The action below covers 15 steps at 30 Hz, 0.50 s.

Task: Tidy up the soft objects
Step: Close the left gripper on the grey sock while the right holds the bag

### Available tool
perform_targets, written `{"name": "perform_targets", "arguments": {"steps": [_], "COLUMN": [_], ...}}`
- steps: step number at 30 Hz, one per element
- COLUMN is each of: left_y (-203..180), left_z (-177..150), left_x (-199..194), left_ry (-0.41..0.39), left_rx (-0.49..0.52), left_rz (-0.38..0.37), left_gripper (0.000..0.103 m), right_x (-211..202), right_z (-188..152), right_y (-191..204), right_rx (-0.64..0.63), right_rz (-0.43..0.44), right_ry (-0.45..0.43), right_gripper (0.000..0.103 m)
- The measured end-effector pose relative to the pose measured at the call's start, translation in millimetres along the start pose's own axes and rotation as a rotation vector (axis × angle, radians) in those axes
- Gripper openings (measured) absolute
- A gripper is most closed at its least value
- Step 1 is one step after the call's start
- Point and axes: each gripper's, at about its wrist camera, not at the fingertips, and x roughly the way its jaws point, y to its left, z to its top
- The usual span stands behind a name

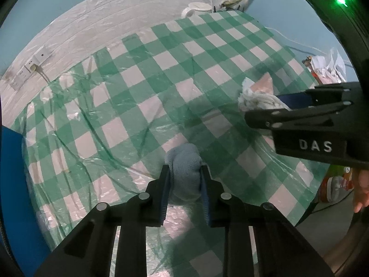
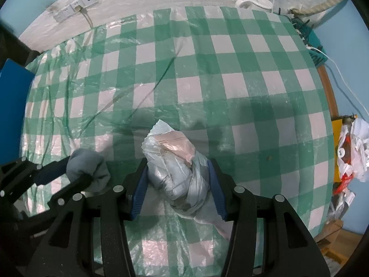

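Observation:
My left gripper is shut on a light blue rolled cloth and holds it over the green-and-white checked tablecloth. In the right wrist view the same cloth and left gripper show at the lower left. My right gripper is shut on a crumpled plastic bag bundle with a pink patch on top. In the left wrist view this bundle shows at the right, held by the right gripper.
A wall with a socket strip lies behind the table. A white round object stands at the table's far edge. A blue panel is at the left. Plastic bags and clutter pile up off the right edge.

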Motion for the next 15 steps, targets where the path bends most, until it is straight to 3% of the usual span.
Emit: {"name": "perform_targets", "arguments": {"steps": [15], "left_y": [43], "left_z": [5], "left_x": [-23], "left_ry": [-0.059], "left_rx": [-0.110], "left_rz": [0.028], "left_gripper": [0.024], "right_x": [-34], "right_z": [0], "right_y": [27], "right_rx": [-0.049], "right_rz": [0.031], "right_ry": [-0.077], "right_gripper": [0.050]}}
